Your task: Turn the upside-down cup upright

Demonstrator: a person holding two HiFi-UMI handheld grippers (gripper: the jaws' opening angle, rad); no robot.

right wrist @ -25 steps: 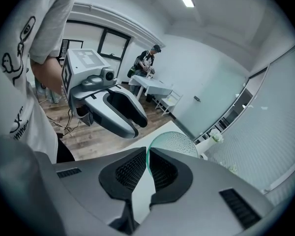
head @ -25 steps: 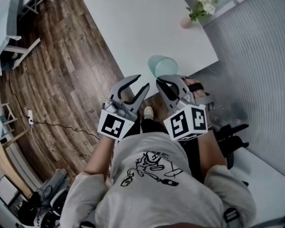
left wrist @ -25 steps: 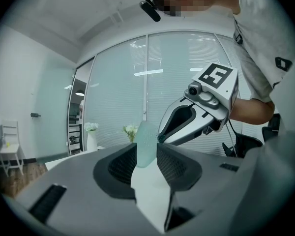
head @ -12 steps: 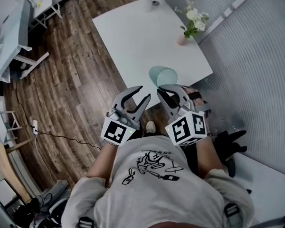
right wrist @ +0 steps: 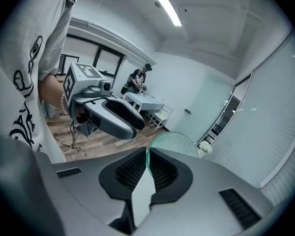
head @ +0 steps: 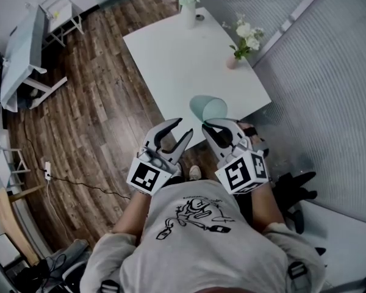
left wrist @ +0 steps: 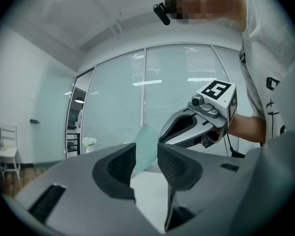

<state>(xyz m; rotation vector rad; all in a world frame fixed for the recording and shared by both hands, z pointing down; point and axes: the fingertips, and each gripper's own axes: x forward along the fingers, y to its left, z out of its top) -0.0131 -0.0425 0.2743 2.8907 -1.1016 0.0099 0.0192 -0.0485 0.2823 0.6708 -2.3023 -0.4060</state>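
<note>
Right gripper (right wrist: 148, 157): jaws closed on the thin wall of the cup (head: 208, 108), with the pale green edge pinched between the ribbed pads (right wrist: 132, 170) in the right gripper view. Cup: translucent, pale green with a textured surface, and tilted rather than standing square. It sits at the near edge of the white table (head: 171, 60), directly ahead of the right gripper in the head view. Whether any part of it touches the table surface cannot be determined. Left gripper (head: 184, 126): jaws partly apart, having just opened a little further, with nothing gripped. In the left gripper view the cup shows through the gap between the jaws but lies beyond them, and the pads make no contact with it. In the head view the left gripper is beside the right one, clear of the cup and over the table edge and the wooden floor (head: 91, 115). Each gripper is held in one of the person's hands in front of the grey printed shirt (head: 195, 224). On the far part of the table, well apart from the cup, stand a small pink vase of white flowers (head: 232, 61) and a white vase of flowers (head: 188, 10). A slatted blind wall (head: 317, 90) runs along the table's right side.
</note>
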